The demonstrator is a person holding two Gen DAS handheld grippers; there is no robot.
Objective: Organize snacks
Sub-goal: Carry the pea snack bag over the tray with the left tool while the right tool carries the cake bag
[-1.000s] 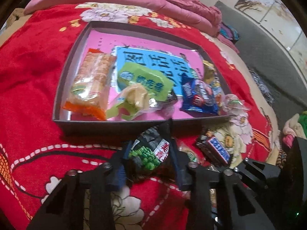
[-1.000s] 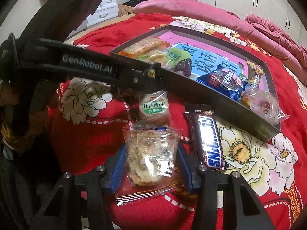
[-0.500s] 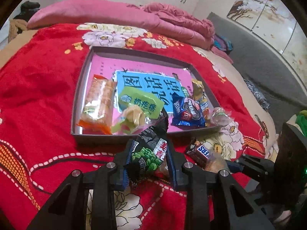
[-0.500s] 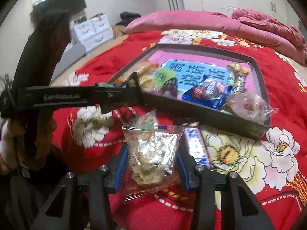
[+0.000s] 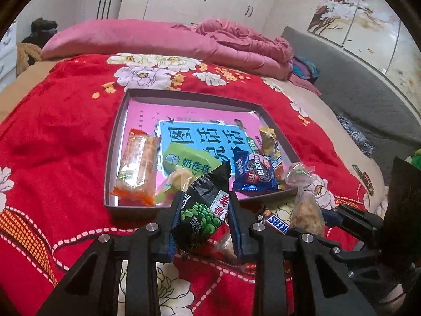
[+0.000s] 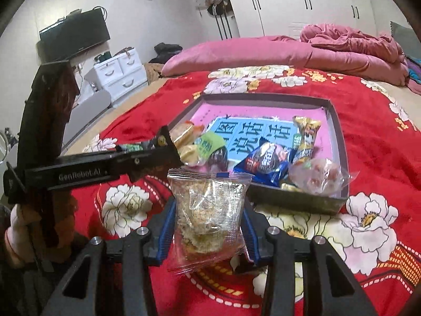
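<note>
I have one snack in each tool, both raised above the red bedspread [image 5: 65,137] just short of the near wall of the tray [image 5: 115,142]. My left tool [image 5: 202,218] is clamped tight on the black pea packet [image 5: 204,210], whose top edge overlaps the tray's near rim in the left wrist view. My right tool [image 6: 208,218] grips the clear cracker packet [image 6: 208,210] by its sides, the pads pressing into the film.

Inside the tray lie several snacks already: an orange wafer pack [image 5: 136,166] at the left, a green packet [image 5: 189,160] beside it, a blue cookie pack [image 5: 254,172], a yellow bar [image 5: 271,147] and a clear wrapped sweet [image 6: 318,176] at the right corner.

A Snickers bar [image 5: 277,222] lies on the bedspread outside the tray, near my right tool. I judge the job past halfway: two packets in hand to set down, then that bar, and perhaps something hidden under my tools.
</note>
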